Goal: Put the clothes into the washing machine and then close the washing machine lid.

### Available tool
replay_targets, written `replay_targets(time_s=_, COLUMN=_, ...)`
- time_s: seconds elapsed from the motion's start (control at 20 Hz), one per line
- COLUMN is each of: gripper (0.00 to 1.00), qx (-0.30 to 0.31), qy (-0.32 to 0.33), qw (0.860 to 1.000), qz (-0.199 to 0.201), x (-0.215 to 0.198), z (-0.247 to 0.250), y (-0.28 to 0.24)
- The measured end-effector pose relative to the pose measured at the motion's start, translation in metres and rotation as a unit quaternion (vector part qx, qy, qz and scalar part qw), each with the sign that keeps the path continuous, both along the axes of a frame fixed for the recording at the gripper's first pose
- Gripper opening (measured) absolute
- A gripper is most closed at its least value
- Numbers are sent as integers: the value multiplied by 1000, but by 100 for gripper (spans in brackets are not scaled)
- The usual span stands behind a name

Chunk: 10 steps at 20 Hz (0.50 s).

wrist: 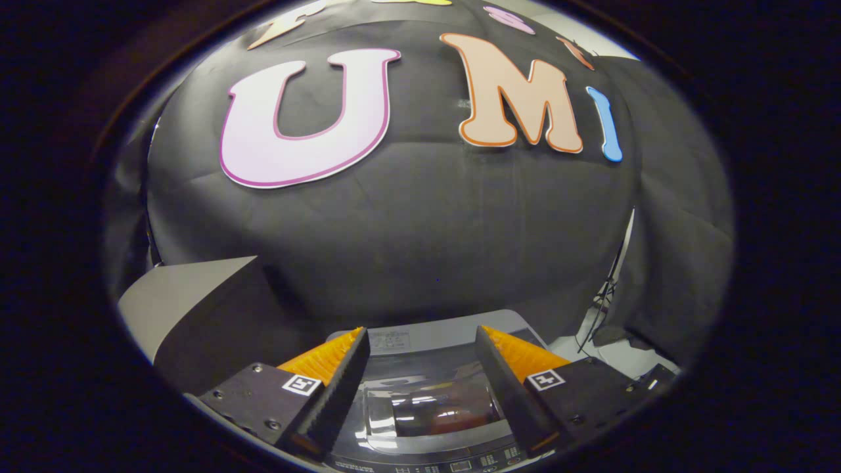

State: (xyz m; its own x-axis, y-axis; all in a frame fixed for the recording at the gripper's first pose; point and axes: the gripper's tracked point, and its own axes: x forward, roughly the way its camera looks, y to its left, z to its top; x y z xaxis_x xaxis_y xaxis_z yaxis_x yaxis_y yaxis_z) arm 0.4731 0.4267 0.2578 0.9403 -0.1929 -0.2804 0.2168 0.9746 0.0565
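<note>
The washing machine stands below and ahead of my fingers, its grey top seen from above. Its glass lid lies down flat over the opening, and something reddish shows dimly through the glass. A control panel runs along the machine's near edge. My gripper hovers above the lid, open, with nothing between its fingers. The lid sits in the gap between the two fingers.
A grey-topped surface draped in dark cloth stands to the left of the machine. A stand's legs and a pale floor lie to the right. The booth's black cloth wall rises just behind the machine.
</note>
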Motion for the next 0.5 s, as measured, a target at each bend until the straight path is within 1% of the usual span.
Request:
replay_targets(time_s=0.35, gripper=97, qx=-13, qy=-17, qw=1000, qz=7, x=1, z=3, y=-4)
replay_targets(time_s=0.5, gripper=97, qx=-20, qy=-38, qw=999, qz=20, x=2, z=9, y=-5)
